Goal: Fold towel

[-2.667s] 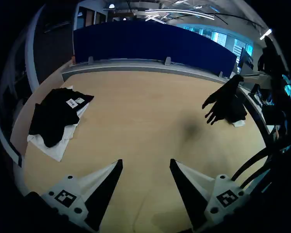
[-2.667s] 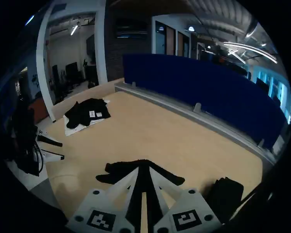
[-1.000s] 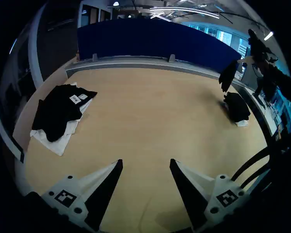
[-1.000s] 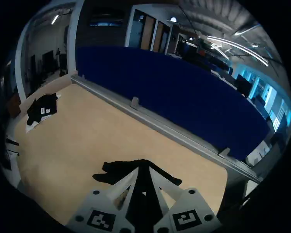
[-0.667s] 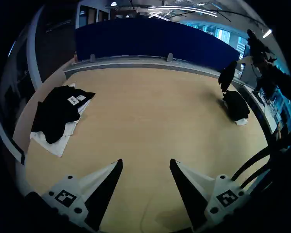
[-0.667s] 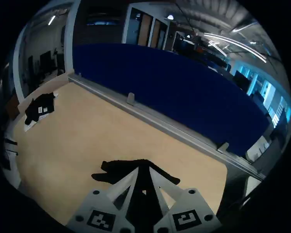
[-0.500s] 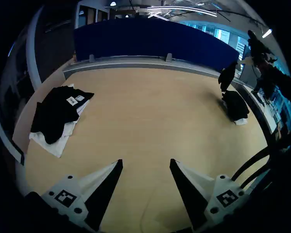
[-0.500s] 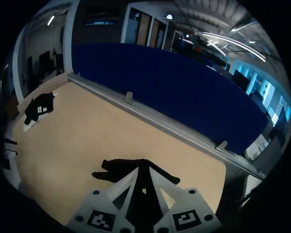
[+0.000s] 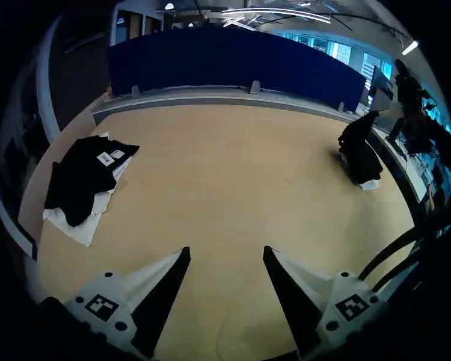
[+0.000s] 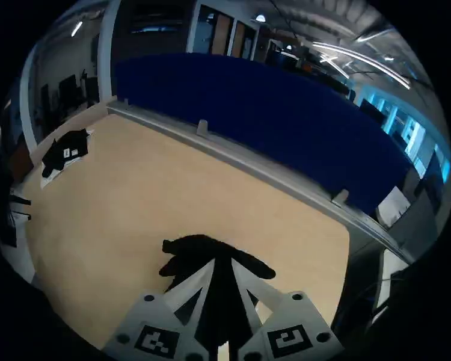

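Observation:
My right gripper (image 10: 222, 265) is shut on a black towel (image 10: 192, 253), which bunches up just past its fingertips, low over the wooden table (image 10: 135, 198). In the left gripper view the same black towel (image 9: 353, 127) hangs at the table's far right, and its lower end meets a dark folded pile (image 9: 365, 165) lying on a white cloth. My left gripper (image 9: 225, 251) stands open over the near part of the table (image 9: 225, 174), holding nothing.
A heap of black cloths on a white towel (image 9: 81, 177) lies at the table's left edge, also visible as a heap (image 10: 66, 151) in the right gripper view. A blue partition (image 9: 225, 60) runs along the far side. A person (image 9: 415, 111) stands at the right.
The black towel in my right gripper has come down from hanging high to touching the dark pile at the right. My left gripper has stayed open and nearly still.

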